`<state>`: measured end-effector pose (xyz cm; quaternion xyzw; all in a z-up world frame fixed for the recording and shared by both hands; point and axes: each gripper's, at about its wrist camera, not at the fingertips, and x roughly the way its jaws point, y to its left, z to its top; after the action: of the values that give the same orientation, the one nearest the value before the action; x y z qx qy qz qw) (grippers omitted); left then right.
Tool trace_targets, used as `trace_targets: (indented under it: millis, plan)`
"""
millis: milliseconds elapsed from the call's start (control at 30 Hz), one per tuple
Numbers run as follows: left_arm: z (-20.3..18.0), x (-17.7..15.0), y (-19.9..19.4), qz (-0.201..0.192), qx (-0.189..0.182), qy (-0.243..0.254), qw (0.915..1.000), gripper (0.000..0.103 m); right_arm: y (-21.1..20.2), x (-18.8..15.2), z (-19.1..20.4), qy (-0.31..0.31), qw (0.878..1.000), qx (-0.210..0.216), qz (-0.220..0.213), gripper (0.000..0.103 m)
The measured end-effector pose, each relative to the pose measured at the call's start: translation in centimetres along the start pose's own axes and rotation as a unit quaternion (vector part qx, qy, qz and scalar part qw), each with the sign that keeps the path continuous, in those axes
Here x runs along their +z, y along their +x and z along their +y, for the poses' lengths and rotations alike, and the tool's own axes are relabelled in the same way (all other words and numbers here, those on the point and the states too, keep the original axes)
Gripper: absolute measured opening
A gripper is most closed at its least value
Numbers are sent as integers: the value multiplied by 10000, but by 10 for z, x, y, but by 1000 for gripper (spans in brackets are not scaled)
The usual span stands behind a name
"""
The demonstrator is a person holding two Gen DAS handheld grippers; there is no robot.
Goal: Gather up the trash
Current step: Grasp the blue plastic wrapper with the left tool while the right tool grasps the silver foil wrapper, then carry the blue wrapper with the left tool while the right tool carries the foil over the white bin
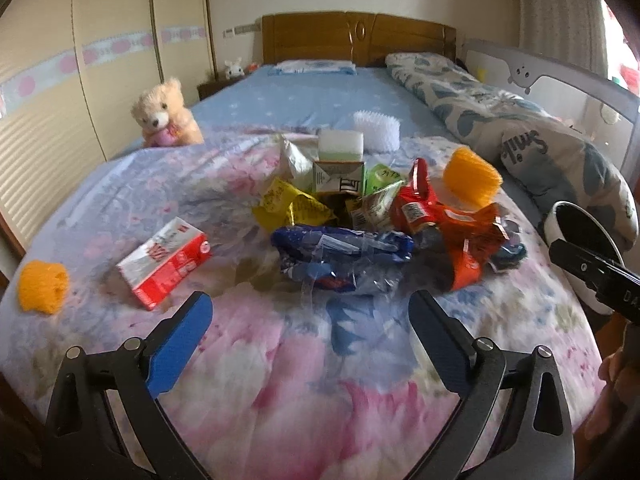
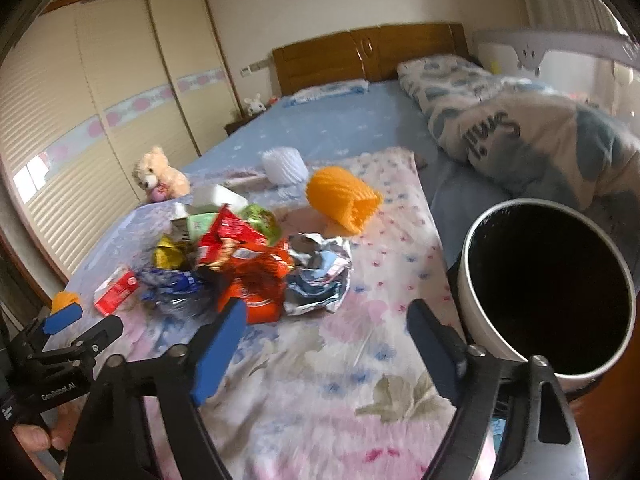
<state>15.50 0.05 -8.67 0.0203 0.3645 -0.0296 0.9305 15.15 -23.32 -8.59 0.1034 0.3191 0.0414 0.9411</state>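
Wrapper pile (image 1: 360, 216) on quilt (image 1: 280, 380) — bin (image 2: 548, 292) right.

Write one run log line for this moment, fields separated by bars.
left tool open, empty | right tool open, empty | wrapper pile on bed | trash bin at right

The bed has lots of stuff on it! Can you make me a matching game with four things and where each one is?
Things:
1. teddy bear
2. red and white carton
3. white bin
4. blue wrapper

Places:
A. off the bed's right edge
B. alone, left of the trash pile
C. front of the trash pile
D. left edge of the bed, behind the quilt

Pairs: 1-D, 2-B, 3-A, 4-C
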Motion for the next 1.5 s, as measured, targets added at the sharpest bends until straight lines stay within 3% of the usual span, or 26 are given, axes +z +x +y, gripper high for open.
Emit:
trace_targets:
  millis: [233, 333, 400, 433, 500, 600, 1100, 1500]
  plan:
    - [3, 11, 40, 355, -99, -149, 9992, 100, 41, 10, -13, 308, 9988, 79, 367, 74]
    - [1, 11, 51, 499, -188, -116, 9985, 92, 54, 12, -11, 331, 9980, 120, 534, 69]
    - [-1, 11, 56, 601, -352, -118, 9975, 71, 63, 11, -10, 350, 9970, 171, 672, 59]
    - [-2, 11, 57, 639, -430, -117, 9970, 66, 67, 10, -10, 364, 9963, 209, 747, 54]
    - [-5, 10, 58, 674, -501, -87, 9964, 50, 71, 8, -9, 358, 9955, 292, 825, 34]
    - [-5, 10, 56, 686, -639, -98, 9955, 30, 68, 7, -7, 301, 9957, 317, 811, 28]
    - [-8, -6, -2, 316, -957, -74, 9949, 16, 18, 2, -26, 432, 9983, 200, 329, 23]
    - [-73, -2, -32, 142, -1607, 511, 9856, 16, -30, -8, -58, 718, 9974, 11, -21, 23]
